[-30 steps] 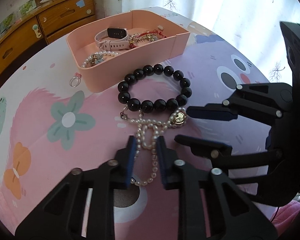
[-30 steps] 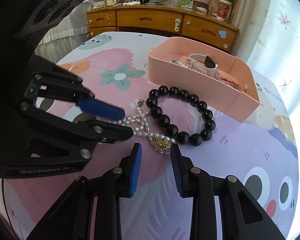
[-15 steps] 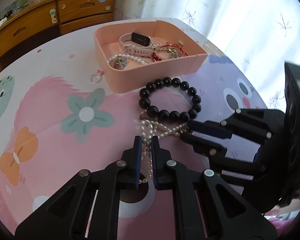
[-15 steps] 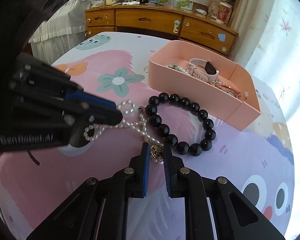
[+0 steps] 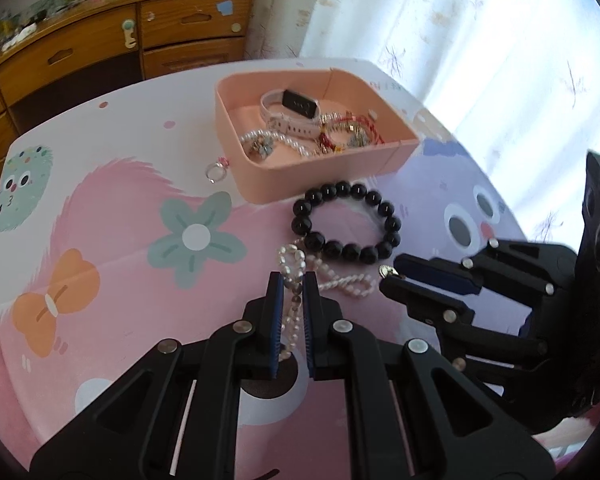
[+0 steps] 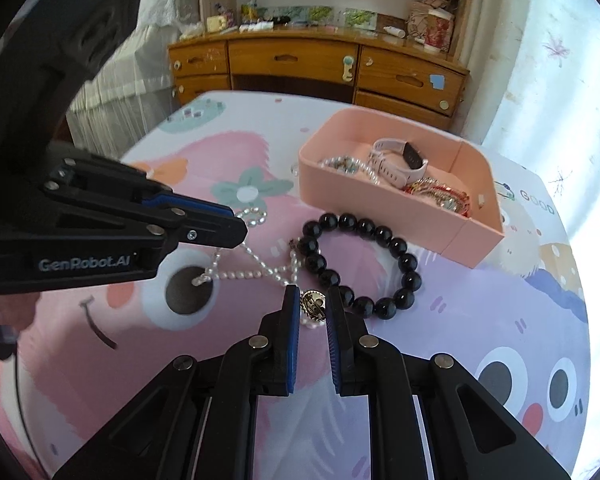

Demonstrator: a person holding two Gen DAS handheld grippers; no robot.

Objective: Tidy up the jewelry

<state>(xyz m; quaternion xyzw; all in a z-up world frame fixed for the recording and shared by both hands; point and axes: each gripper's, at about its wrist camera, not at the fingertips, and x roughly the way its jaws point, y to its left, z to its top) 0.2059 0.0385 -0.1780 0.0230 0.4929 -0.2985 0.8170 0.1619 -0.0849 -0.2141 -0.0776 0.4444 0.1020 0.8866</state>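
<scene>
1. the left gripper (image 5: 291,280) has its blue pads pressed onto the pearl strand (image 5: 342,283), pinching a loop of it near the middle of the table.
2. the right gripper (image 6: 313,306) is clamped on the small gold charm (image 6: 314,305) at the strand's other end, so both tools hold the same piece, one at each end.
3. the strand sags between them, and part of it appears to trail on the cartoon tablecloth (image 5: 112,216), just beside the black bead bracelet (image 5: 346,222).
4. i'd say the step in hand is lifting the pearl strand clear; next it needs carrying to the far side and lowering into the pink tray (image 5: 260,184), both tools moving together so it doesn't snag the black beads.
5. count on the cloth: one pearl strand, one black bracelet, and one small ring (image 5: 216,170) left of the tray.
6. count in the tray: one pale watch (image 5: 290,114), one pearl piece (image 5: 260,140), and a red-and-gold tangle (image 5: 346,132) i can't split into separate pieces.
</scene>
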